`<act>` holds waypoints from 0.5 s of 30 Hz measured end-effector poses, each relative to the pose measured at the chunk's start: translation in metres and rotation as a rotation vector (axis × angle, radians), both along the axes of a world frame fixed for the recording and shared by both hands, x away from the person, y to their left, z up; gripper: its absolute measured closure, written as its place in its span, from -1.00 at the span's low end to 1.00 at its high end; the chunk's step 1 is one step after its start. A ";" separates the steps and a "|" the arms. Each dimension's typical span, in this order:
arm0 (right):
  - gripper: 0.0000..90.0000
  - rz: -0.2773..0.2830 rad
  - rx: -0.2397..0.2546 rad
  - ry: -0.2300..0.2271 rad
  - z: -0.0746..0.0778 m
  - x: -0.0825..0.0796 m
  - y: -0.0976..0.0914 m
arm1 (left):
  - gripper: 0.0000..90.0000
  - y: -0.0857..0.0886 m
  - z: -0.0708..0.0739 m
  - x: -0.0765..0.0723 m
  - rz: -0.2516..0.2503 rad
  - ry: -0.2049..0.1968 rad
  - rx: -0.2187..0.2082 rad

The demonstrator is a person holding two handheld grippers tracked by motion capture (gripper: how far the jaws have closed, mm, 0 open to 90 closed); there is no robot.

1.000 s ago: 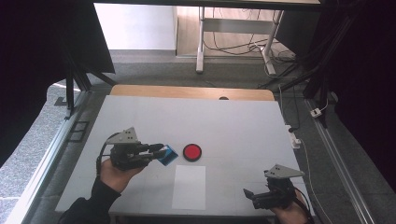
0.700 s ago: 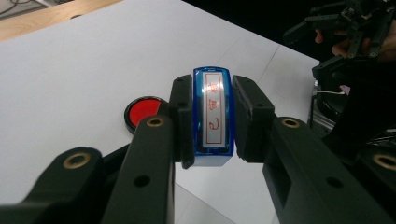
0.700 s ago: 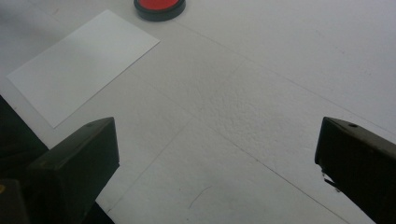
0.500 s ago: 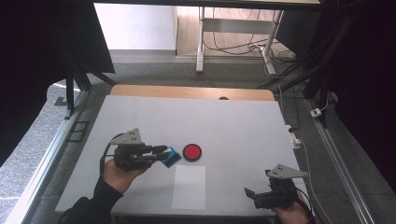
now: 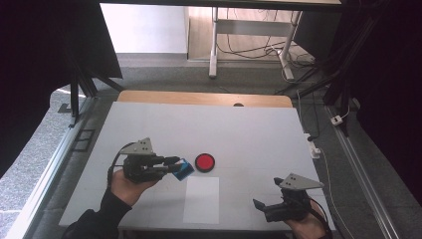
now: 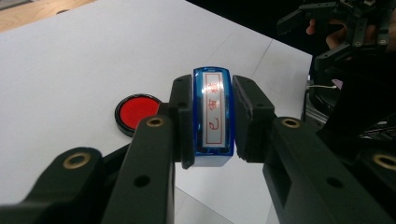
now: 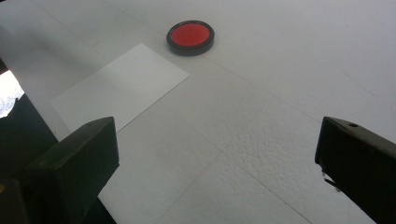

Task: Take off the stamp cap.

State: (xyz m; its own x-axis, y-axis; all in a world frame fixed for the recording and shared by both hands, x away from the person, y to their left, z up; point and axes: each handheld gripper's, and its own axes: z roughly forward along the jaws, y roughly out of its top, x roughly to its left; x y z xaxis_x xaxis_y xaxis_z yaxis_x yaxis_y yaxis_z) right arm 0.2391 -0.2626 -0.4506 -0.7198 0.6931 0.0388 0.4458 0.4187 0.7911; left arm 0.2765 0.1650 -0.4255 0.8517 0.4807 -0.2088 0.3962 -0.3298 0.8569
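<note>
Blue plastic stamp [image 6: 211,116] sits clamped between the fingers [image 6: 181,116] of the left gripper [image 5: 171,167], label side up toward the left gripper view's camera, red characters on a white strip inside a red border. High view: stamp carried just left of the red ink pad [image 5: 204,162], lifted off the desk [image 5: 249,129], not yet touching the pad. Compared with a second back, the left hand [image 5: 130,184] has barely shifted; stamp sits a shade lower and nearer the sheet, same heading toward the pad. Grip unchanged, tight on both long sides of the stamp. White paper sheet [image 5: 201,199] lies flat just below the pad, near the desk's front edge, unmarked as far as can be seen. Right gripper [image 5: 266,206] hovers at the front right corner of the desk, well apart from everything; its fingers [image 7: 77,158] stand wide with nothing between them, pad and sheet ahead of it in the right gripper view. Reading: pick-up is done, inking looks like the step in hand. Next move likely a short carry over the pad and a press down, then across to the sheet.
</note>
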 end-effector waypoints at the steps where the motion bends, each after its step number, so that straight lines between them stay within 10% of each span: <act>1: -1.00 0.000 0.000 0.000 0.000 0.000 0.000 | 0.58 0.000 0.000 0.000 0.000 -0.001 0.002; 15: -1.00 0.165 0.041 -0.003 0.003 0.008 0.031 | 0.58 -0.001 -0.001 0.001 -0.019 -0.014 0.019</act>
